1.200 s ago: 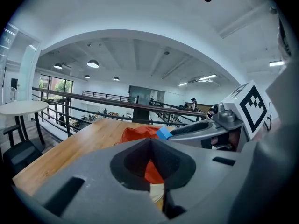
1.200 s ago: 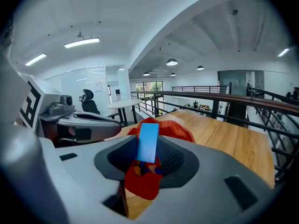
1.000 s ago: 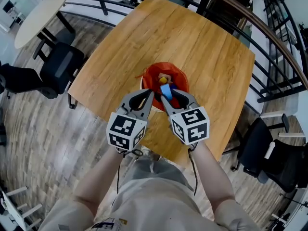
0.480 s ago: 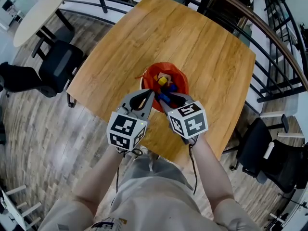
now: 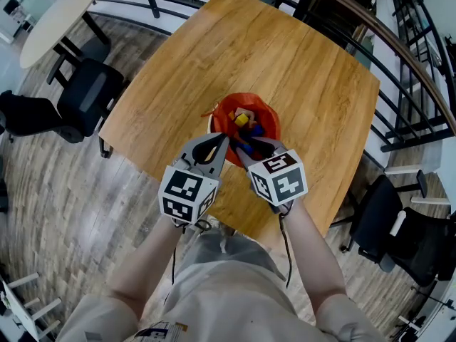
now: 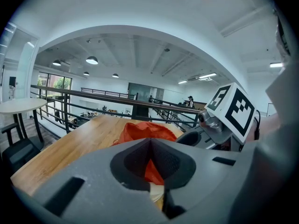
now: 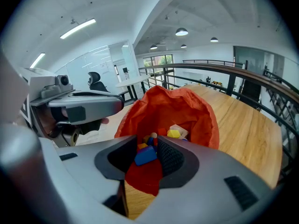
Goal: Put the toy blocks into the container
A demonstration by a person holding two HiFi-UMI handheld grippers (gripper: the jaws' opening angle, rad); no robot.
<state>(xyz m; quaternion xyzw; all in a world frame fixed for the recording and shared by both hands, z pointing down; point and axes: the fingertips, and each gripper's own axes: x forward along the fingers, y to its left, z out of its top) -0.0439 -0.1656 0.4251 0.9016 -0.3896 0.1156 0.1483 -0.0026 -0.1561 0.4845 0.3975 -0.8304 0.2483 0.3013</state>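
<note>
A red fabric bag [image 5: 265,112] stands open on the wooden table [image 5: 299,70]; in the right gripper view the bag [image 7: 187,111] holds several coloured blocks, a yellow block [image 7: 173,134] among them. My right gripper [image 5: 246,147] tilts down into the bag's near side and is shut on a blue block [image 7: 145,156], which spans the gap between its pads [image 7: 169,158]. My left gripper [image 5: 219,142] sits at the bag's left near rim, with its jaws closed on the red fabric [image 6: 152,171]. The right gripper's marker cube [image 6: 231,111] shows just to its right.
The table's near edge runs just under both grippers. A black office chair [image 5: 89,98] stands off the left corner and another chair [image 5: 399,226] at the right. A dark railing [image 5: 399,55] curves behind the table. A round white table [image 5: 57,20] is far left.
My right gripper has tipped downward and sunk toward the bag's mouth, carrying the blue block from above the bag to just inside its near side. The left gripper has stayed in place.
</note>
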